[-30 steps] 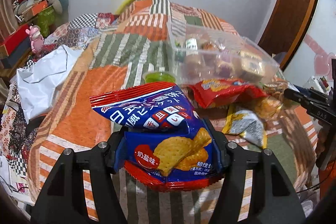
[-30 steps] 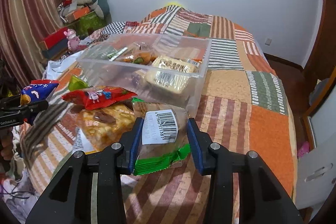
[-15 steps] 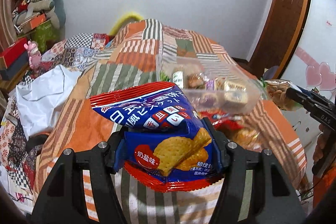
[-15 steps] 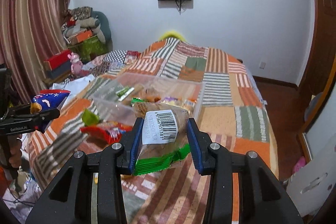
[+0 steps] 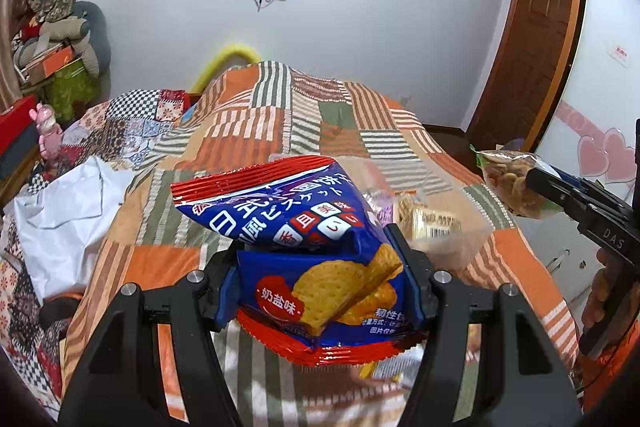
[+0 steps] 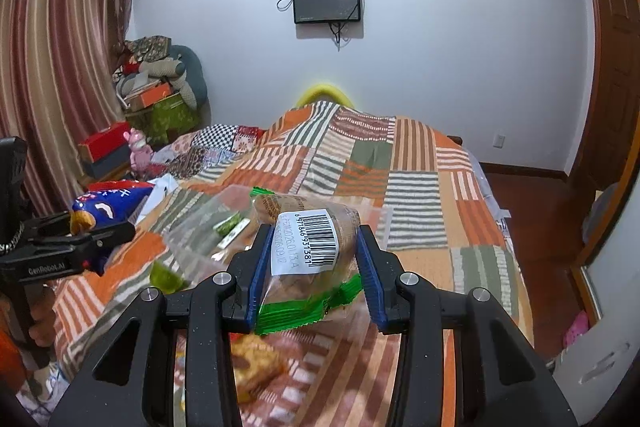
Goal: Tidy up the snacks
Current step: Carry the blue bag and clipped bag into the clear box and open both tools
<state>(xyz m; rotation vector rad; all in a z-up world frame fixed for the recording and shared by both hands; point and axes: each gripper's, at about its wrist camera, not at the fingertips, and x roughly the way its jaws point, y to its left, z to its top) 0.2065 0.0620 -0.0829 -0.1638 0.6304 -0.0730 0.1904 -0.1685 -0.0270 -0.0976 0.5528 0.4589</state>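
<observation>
Snacks fill both my tongs. Left wrist view: my left tongs (image 5: 316,275) pinch the blue cracker bag (image 5: 304,247) above the bed (image 5: 320,115), hiding most of the clear bin (image 5: 460,243). Right wrist view: my right tongs (image 6: 316,267) clamp the green-edged packet (image 6: 308,259), probably bound for the blurred bin (image 6: 208,227).
</observation>
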